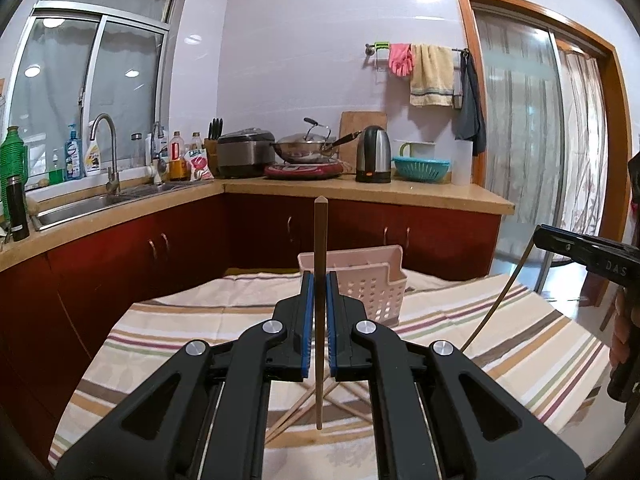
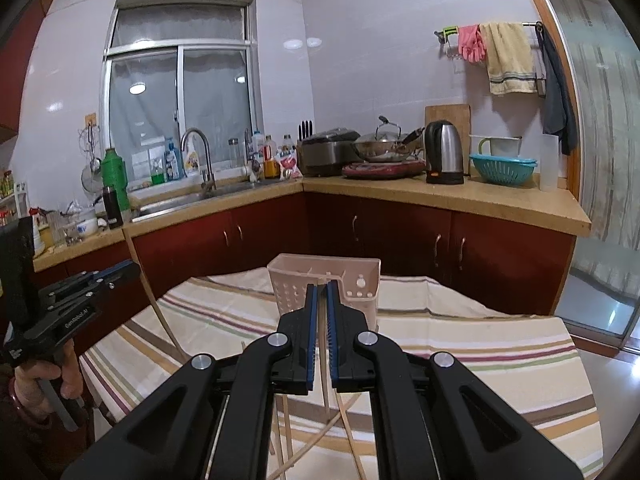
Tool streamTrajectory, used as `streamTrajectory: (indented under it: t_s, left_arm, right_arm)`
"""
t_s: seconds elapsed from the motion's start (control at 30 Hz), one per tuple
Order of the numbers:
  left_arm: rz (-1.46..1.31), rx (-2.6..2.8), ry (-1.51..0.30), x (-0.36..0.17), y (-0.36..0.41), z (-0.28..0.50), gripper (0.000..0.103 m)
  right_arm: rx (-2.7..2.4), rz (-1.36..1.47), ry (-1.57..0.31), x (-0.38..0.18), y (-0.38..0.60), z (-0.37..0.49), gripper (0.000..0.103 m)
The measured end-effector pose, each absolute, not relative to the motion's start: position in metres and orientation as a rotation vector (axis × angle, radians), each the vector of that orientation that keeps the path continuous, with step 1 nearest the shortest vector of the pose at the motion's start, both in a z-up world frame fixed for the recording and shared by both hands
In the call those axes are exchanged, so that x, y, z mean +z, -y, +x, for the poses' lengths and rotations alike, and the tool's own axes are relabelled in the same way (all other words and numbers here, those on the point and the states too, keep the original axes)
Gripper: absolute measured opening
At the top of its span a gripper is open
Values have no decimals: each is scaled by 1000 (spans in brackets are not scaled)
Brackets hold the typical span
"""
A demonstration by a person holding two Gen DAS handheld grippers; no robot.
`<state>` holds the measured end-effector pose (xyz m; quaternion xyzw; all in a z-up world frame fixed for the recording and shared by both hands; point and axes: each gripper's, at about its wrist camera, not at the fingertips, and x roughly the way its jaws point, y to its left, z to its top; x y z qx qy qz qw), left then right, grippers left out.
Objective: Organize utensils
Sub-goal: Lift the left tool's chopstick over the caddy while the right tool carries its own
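Two chopsticks are off the striped cloth [image 1: 520, 344], one in each tool. My left tool [image 1: 319, 280] is clamped on an upright chopstick [image 1: 320, 240], so it can drop straight into the pink basket [image 1: 376, 280] at the far end of the worktop. My right tool [image 2: 322, 292] pinches a thin chopstick [image 2: 322, 360]. More chopsticks [image 2: 288, 432] lie near me.

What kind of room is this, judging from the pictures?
A home kitchen, most likely: a sink with a faucet, a wok beside an electric kettle, and red cabinets under the counter.
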<state>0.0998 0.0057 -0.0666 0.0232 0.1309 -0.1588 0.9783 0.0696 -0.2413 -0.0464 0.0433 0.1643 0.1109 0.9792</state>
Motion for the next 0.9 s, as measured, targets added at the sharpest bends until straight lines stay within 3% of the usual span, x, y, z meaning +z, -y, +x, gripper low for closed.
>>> streamTrajectory:
  t_s: [0.5,0.9]
  left_arm:
    - [20,-361,-95,9,16,152,6]
    - [18,-340,-47,32,41,228,6]
  right_arm:
    - [188,59,-144,21,255,117,6]
    - [175,74,-134,25,264,188,6]
